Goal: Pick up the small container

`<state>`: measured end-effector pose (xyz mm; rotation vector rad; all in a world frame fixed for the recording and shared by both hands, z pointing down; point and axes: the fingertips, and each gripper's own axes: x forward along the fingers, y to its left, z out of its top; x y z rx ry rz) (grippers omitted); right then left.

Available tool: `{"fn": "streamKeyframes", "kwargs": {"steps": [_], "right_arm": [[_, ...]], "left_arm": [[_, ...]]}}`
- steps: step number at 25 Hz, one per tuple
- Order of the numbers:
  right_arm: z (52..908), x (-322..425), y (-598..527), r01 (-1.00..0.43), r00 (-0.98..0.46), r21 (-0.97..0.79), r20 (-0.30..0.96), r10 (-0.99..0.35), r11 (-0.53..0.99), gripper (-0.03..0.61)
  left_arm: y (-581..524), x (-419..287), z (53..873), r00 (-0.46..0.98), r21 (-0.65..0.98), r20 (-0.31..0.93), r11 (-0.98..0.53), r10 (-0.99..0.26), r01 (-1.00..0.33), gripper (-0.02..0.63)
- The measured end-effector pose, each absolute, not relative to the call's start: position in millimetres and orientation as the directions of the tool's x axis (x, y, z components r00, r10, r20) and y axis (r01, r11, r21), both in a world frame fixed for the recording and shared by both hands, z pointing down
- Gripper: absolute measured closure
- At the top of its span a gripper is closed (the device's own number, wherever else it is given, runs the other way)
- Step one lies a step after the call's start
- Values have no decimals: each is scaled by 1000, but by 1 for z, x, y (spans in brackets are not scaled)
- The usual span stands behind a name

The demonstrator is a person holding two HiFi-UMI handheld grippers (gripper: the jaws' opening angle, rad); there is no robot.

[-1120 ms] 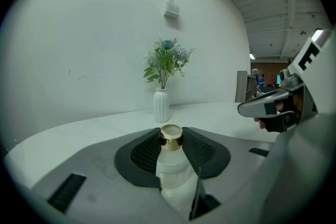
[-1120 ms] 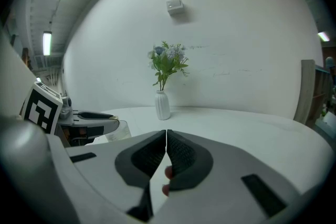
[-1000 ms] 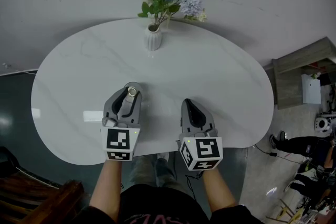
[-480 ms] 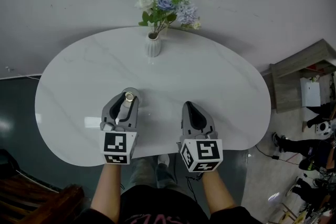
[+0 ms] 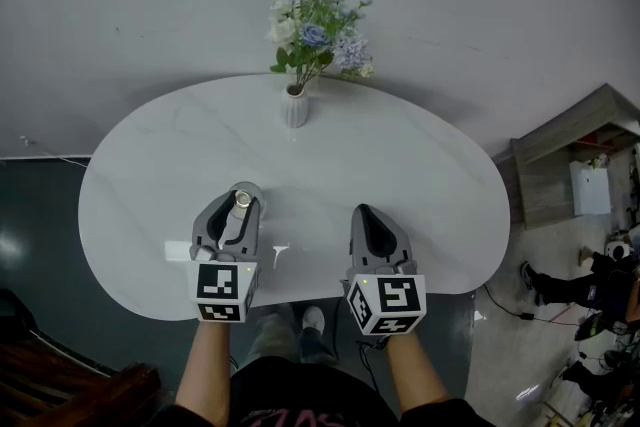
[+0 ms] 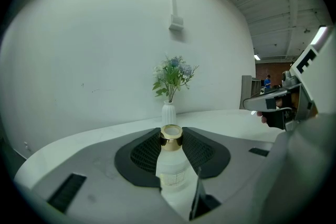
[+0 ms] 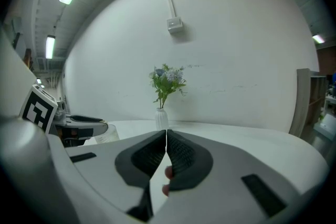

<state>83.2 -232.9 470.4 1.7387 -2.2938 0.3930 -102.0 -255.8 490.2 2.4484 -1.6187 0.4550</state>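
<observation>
A small clear bottle with a gold cap (image 5: pixel 242 200) sits between the pads of my left gripper (image 5: pixel 244 194) over the near left part of the white marble table (image 5: pixel 420 165). In the left gripper view the bottle (image 6: pixel 170 168) stands upright and both black pads press on its neck and shoulder, with the gripper (image 6: pixel 171 137) shut on it. Its base is hidden, so I cannot tell whether it touches the table. My right gripper (image 5: pixel 363 212) hovers over the near right part, and its pads (image 7: pixel 178 152) meet with nothing between them.
A white ribbed vase with blue and white flowers (image 5: pixel 295 105) stands at the table's far edge by the wall. A wooden side unit (image 5: pixel 565 150) is off to the right. A dark wooden chair (image 5: pixel 70 395) is at the lower left.
The table and vase have slid down and shrunk in the head view as the camera drew back. Both grippers kept their places, and the left one still holds the bottle.
</observation>
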Motion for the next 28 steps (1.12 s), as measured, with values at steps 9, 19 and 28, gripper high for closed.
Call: {"fn": "streamKeyframes", "kwargs": {"steps": [9, 19, 28], "right_arm": [[448, 83, -227, -961, -275, -61, 303, -913, 269, 512], [422, 76, -217, -954, -299, -60, 255, -920, 293, 512], [405, 70, -206, -948, -317, -53, 225, -921, 314, 512]], "left_arm": [[-244, -115, 469, 337, -44, 320, -369, -885, -928, 484], [-228, -127, 440, 315, -55, 287, -344, -905, -937, 485], [-210, -140, 421, 290, -66, 262, -317, -920, -946, 485]]}}
